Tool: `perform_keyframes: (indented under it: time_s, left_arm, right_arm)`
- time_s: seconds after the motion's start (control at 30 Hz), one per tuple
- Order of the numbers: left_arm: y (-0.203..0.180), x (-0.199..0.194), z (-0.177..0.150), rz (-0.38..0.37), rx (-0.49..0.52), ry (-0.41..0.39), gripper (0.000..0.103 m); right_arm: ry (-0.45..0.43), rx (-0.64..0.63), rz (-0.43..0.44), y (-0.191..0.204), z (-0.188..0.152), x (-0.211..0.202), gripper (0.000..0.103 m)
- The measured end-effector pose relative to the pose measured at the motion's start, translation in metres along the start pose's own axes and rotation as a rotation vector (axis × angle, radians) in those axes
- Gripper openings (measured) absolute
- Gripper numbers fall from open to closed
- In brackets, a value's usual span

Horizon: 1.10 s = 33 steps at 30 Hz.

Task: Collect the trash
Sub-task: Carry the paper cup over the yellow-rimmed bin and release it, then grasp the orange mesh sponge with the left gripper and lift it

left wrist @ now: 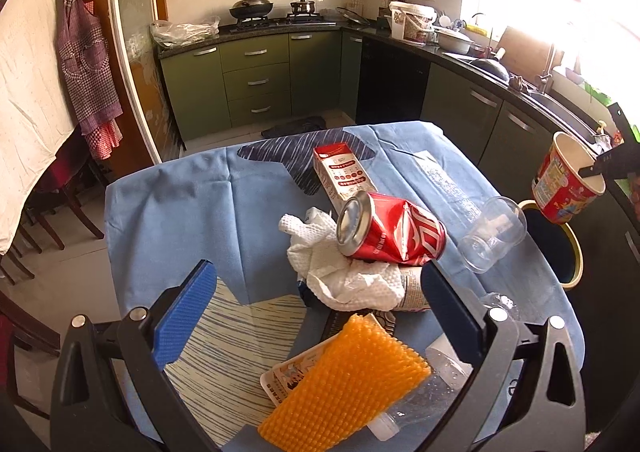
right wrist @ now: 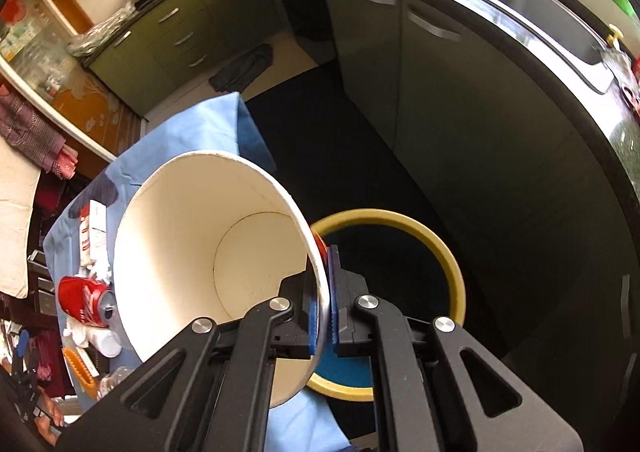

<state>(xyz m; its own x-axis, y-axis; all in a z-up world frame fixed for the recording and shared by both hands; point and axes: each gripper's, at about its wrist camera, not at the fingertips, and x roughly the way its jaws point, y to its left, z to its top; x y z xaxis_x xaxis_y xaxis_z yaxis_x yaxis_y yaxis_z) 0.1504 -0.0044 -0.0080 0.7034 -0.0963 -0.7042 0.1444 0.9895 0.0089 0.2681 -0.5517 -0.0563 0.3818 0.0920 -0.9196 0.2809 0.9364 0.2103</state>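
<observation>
Right hand-held gripper (right wrist: 322, 312) steeply down, clamping paper cup (right wrist: 192, 252)

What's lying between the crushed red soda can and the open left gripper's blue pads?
In the left wrist view, crumpled white paper towel sits between the crushed red soda can and the left gripper.

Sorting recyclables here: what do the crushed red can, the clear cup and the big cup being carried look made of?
Crushed red can: likely thin aluminium, shiny silver base, creased sides. Clear cup: apparently see-through plastic, glossy. Big cup: probably paper, matte white inside, printed outside.
</observation>
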Motion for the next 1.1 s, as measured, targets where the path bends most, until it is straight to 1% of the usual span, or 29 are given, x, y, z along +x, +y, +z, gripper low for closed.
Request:
perform_keyframes:
  time_s: [0.13,0.37,0.43,0.47,0.53,0.57,0.6,0.73,0.9,0.97,1.03,1.1]
  left_arm:
    - [-0.011,-0.003,0.000,0.003,0.014,0.000,0.097]
    - [-0.011,-0.010,0.001,0.044,0.020,0.009,0.097]
    - [-0.009,-0.011,0.001,0.053,0.015,0.010,0.097]
    - [-0.007,-0.011,0.001,0.055,0.012,0.012,0.097]
    - [-0.006,-0.011,0.001,0.054,0.008,0.014,0.097]
    - [-0.007,-0.010,0.001,0.053,0.009,0.015,0.097]
    - [-0.008,-0.010,0.001,0.052,0.013,0.015,0.097]
    - [-0.014,-0.010,0.002,0.040,0.027,0.014,0.097]
    - [-0.016,-0.005,0.000,0.030,0.034,0.034,0.097]
    - [-0.016,-0.004,-0.006,0.018,0.055,0.053,0.097]
    - [-0.014,0.000,-0.014,-0.009,0.075,0.088,0.097]
    - [-0.011,0.005,-0.023,-0.017,0.085,0.128,0.097]
  right_arm:
    - [0.050,0.047,-0.008,-0.036,-0.014,0.036,0.006]
    - [0.087,0.103,-0.011,-0.073,-0.021,0.080,0.007]
    - [0.095,0.115,-0.016,-0.082,-0.022,0.087,0.009]
    - [0.096,0.126,-0.014,-0.087,-0.023,0.088,0.012]
    - [0.093,0.128,-0.021,-0.090,-0.024,0.087,0.017]
    - [0.088,0.129,-0.023,-0.089,-0.022,0.087,0.024]
    - [0.085,0.129,-0.022,-0.090,-0.022,0.085,0.026]
    - [0.065,0.112,-0.010,-0.088,-0.027,0.072,0.026]
    - [0.056,0.084,0.026,-0.074,-0.030,0.062,0.026]
    - [0.058,0.070,0.034,-0.068,-0.031,0.061,0.029]
    - [0.064,0.060,0.038,-0.064,-0.031,0.060,0.029]
    - [0.067,0.055,0.041,-0.057,-0.032,0.062,0.029]
